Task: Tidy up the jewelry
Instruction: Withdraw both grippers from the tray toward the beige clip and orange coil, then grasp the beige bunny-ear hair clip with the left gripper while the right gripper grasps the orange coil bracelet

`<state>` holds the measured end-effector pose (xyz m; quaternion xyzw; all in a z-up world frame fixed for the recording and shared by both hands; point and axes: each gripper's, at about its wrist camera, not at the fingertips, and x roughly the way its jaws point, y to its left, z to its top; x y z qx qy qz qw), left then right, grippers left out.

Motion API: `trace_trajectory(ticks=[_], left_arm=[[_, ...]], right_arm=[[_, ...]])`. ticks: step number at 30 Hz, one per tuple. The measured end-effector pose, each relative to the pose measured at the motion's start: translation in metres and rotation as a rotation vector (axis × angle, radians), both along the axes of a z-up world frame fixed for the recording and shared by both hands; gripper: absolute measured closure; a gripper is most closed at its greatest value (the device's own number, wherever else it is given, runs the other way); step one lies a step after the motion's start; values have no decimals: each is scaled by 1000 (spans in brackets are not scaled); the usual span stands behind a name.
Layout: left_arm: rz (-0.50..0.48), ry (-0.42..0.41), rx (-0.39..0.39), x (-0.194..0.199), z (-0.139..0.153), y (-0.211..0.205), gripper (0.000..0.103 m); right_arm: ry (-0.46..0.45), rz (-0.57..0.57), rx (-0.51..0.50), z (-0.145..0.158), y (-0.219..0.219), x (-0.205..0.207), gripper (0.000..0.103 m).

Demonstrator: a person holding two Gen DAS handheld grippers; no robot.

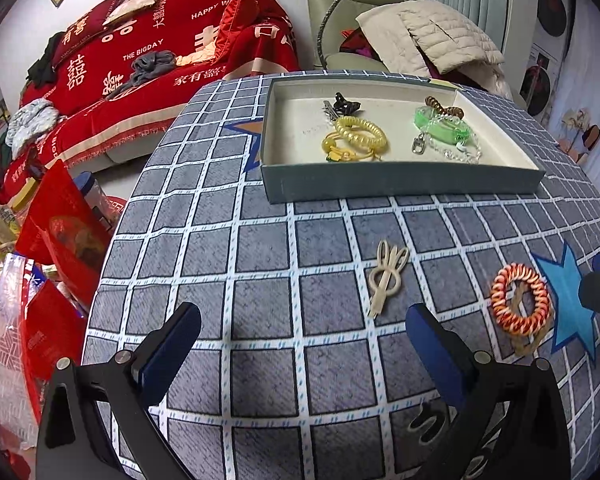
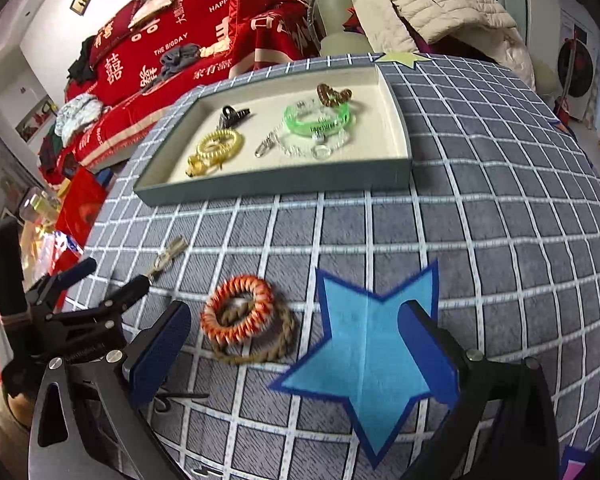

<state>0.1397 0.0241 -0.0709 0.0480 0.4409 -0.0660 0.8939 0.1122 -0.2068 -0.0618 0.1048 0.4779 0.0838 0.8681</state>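
While the cream hair clip (image 1: pixel 387 276) and the orange coil tie (image 1: pixel 521 304) lie loose on the bench (image 1: pixel 260 280), unsorted, the tray (image 1: pixel 400 184) beyond holds a yellow coil (image 1: pixel 360 130), green bracelet (image 1: pixel 442 125) and clear chain (image 1: pixel 460 150), and the left hand-held gripper (image 1: pixel 303 330) and right hand-held gripper (image 2: pixel 294 334) hover spread apart and empty.

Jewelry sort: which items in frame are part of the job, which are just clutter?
Part of the job:
- tray with yellow coil band, green bracelet, black clip, brown coil band
- cream hair clip, on the cloth
- orange coil band, on the cloth
- left tool and right tool, both open, empty

Clutter:
- red sofa cover
- beige jacket
- red bags
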Motion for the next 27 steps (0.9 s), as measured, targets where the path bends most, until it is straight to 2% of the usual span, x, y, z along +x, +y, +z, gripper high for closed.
trace_trajectory(ticks=[5,10,12,18,27], left_arm=[[0,8,10,0,-3,-1,0],[-7,6,11,4,-2,-7,0],[-12,7,14,6,-2,-10,0],[-31,2,21,11,0,-19,0],[-62,29,38,17,-7,-27,0]], right_arm=[[10,-12,9,-4,1,-3,1],[9,13,-14,-3,10,0,12],[11,24,-20,-2,13,2,23],[20,59,-47,-2,21,10,41],[40,149,-152,-10,41,20,50]])
